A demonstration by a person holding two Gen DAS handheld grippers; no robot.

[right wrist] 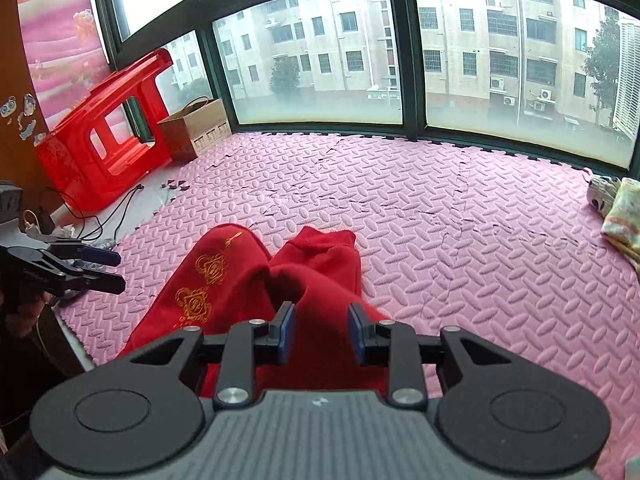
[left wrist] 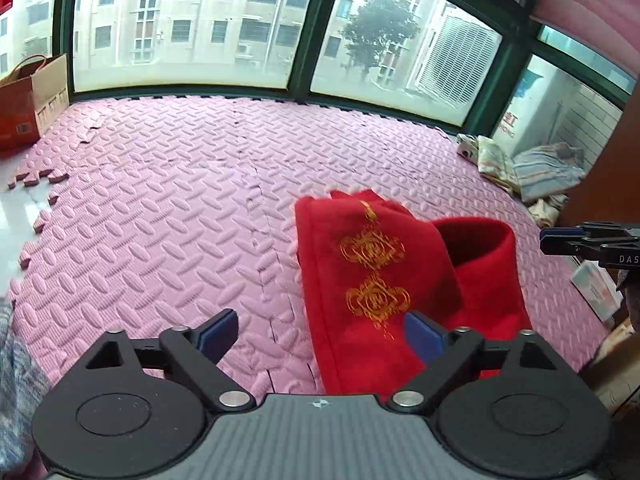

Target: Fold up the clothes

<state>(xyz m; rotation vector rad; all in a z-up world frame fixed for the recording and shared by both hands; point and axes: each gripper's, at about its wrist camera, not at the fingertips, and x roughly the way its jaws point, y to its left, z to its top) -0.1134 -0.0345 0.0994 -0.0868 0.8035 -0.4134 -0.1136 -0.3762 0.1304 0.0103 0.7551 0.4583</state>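
While both grippers, left (left wrist: 320,330) & right (right wrist: 322,330), hung spread w/ nothing held, red trousers (right wrist: 224,280) needed legs stacked evenly before creasing.

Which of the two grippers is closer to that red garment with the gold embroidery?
Right. The right gripper hovers directly over the red garment, jaws open. The left gripper, also open, sits off its left edge, mostly over the pink mat.

Garment (left wrist: 384,280) on mat (left wrist: 160,200)
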